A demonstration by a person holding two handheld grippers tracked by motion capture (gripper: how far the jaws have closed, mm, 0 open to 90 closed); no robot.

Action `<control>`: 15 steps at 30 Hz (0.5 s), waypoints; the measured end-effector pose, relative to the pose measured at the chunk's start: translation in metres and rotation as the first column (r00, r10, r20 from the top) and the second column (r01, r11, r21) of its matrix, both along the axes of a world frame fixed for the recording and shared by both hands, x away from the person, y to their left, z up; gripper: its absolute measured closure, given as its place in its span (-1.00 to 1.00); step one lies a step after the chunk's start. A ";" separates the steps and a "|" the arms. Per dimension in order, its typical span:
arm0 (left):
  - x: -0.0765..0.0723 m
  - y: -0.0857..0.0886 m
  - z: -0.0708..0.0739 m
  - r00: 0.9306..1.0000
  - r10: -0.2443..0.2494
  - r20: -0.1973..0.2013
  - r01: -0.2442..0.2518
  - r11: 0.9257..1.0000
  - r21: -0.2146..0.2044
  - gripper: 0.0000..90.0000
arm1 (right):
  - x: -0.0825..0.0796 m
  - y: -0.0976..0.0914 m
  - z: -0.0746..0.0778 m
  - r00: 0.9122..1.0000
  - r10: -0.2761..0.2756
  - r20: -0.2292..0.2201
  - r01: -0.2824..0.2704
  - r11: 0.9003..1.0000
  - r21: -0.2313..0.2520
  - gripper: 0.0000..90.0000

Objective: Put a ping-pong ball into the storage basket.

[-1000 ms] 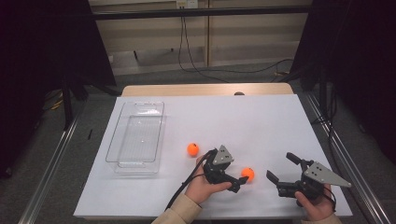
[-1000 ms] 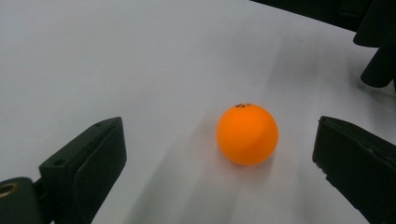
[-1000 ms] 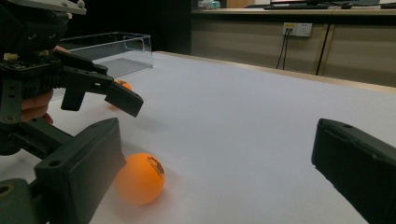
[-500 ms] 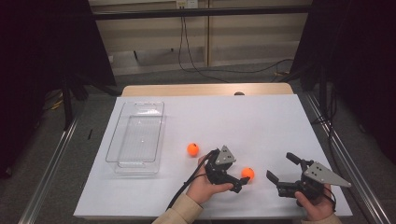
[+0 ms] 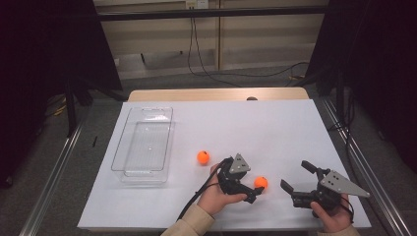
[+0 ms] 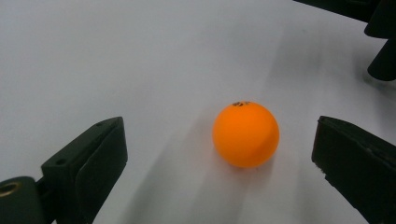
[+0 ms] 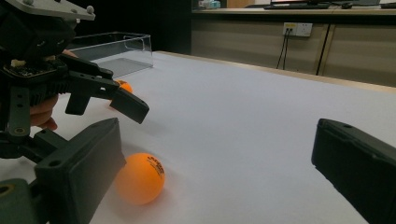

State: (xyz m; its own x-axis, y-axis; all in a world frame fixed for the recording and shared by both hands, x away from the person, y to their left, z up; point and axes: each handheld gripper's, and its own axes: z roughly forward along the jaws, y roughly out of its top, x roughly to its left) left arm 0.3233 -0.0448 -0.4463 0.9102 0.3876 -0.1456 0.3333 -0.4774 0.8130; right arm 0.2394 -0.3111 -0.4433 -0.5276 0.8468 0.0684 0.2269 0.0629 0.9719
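Observation:
An orange ball (image 5: 260,183) lies on the white table near the front, and in the left gripper view this ball (image 6: 246,134) rests on the table between the two black jaws, touching neither. My left gripper (image 5: 253,185) is open around it. A second orange ball (image 5: 203,157) lies a little to the left and farther back. My right gripper (image 5: 295,175) stands open to the right of the first ball, nothing between its jaws. In the right gripper view the near ball (image 7: 140,178) sits beside that gripper's left jaw, with the left gripper (image 7: 100,91) beyond it.
A clear plastic tray (image 5: 142,145) stands on the left of the table, seen far back (image 7: 112,49) in the right gripper view. The white table top (image 5: 255,128) ends at a wooden strip at the back. Metal rails run along both sides.

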 end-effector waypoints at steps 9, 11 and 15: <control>-0.001 -0.003 0.000 1.000 -0.010 -0.007 0.011 1.000 0.008 -0.92 | 0.000 0.000 0.000 1.000 0.001 0.001 -0.001 1.000 -0.001 -0.95; -0.001 -0.004 -0.001 1.000 -0.012 -0.008 0.012 1.000 0.009 -0.92 | 0.000 0.000 0.000 1.000 0.000 0.001 0.000 1.000 -0.001 -0.95; -0.002 -0.005 -0.002 1.000 -0.014 -0.010 0.014 1.000 0.015 -0.91 | 0.000 0.000 0.000 1.000 0.001 0.001 -0.001 1.000 -0.001 -0.95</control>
